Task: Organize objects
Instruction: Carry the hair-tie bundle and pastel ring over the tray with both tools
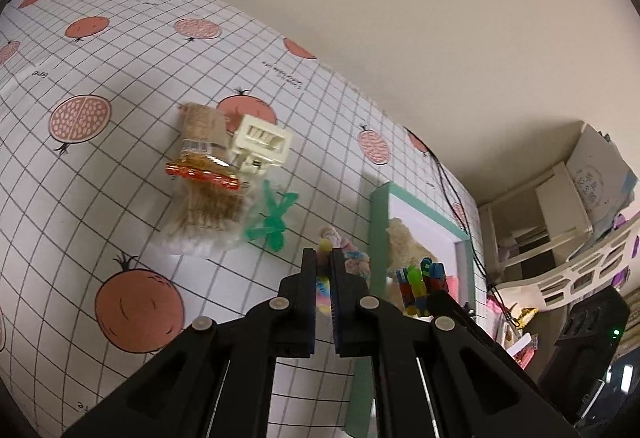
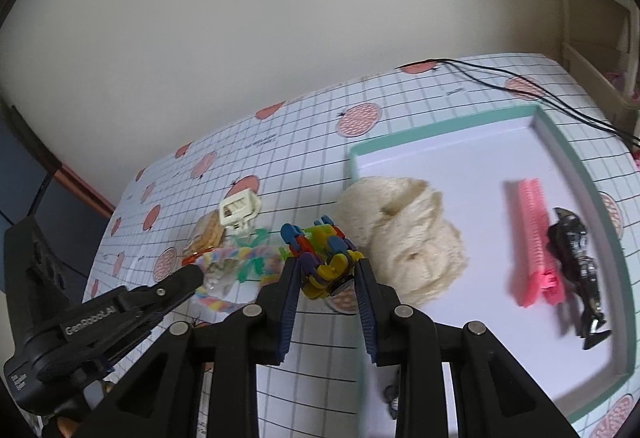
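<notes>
The left gripper (image 1: 323,258) is matte black plastic: two flat, narrow fingers (image 1: 308,278) with ribbed inner faces, each carried on angular linkage arms with long slotted cut-outs. Round silver rivets mark the linkage joints, four showing across the front. The right gripper (image 2: 328,270) has the same black frame and the same four silver rivets, but its fingers (image 2: 289,302) bear dark blue ribbed pads along the inner faces. Seen from the right wrist camera, the side of the left gripper carries white lettering reading "GenRobot.AI" and a small block of white print near its rear.
</notes>
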Tool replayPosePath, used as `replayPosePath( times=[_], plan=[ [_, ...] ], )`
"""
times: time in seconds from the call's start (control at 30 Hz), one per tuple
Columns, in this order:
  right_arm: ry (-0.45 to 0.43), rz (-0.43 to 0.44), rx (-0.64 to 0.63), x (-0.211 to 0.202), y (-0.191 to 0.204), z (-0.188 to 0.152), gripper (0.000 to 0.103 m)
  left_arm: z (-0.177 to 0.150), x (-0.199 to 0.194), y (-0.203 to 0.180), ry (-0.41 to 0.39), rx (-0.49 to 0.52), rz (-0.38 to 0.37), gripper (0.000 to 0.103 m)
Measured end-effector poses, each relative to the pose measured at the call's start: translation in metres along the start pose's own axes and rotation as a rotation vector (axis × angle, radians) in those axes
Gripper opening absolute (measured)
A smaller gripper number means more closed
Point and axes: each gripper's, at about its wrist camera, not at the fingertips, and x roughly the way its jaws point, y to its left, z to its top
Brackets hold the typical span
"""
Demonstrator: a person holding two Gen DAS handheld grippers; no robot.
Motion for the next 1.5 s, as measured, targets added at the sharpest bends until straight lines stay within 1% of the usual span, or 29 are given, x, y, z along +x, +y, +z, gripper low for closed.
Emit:
replayPosePath(
  times=[0.37,0.5,0.6,0.83,1.07,1.2,1.33,1.5],
  plan=[
    [-0.019,-0.093,0.084,-0.014,-0.049,-0.001,0.03,-0.012,0.005,-0.033,0.019,0.069,-0.1,0.006],
    [-0.022,-0.11,0.121,-0.018,-0.066,-0.002,0.03,-0.02,0.012,-0.047,0.045,0.092,-0.135,0.006],
    [-0.022,-0.126,0.141,-0.02,-0.076,-0.002,0.03,-0.027,0.018,-0.058,0.06,0.109,-0.152,0.006],
    [-0.013,-0.15,0.162,-0.019,-0.089,-0.003,0.03,-0.037,0.04,-0.07,0.108,0.112,-0.178,0.006],
    [0.002,-0.166,0.179,-0.016,-0.094,-0.005,0.03,-0.044,0.059,-0.075,0.133,0.113,-0.187,0.006],
    [0.009,-0.182,0.181,-0.014,-0.097,-0.005,0.03,-0.047,0.067,-0.081,0.132,0.138,-0.165,0.006],
    [0.023,-0.194,0.19,-0.012,-0.103,-0.007,0.03,-0.048,0.073,-0.081,0.137,0.141,-0.156,0.006],
    [0.035,-0.197,0.189,-0.009,-0.104,-0.007,0.03,-0.051,0.078,-0.082,0.15,0.163,-0.119,0.006]
  ],
)
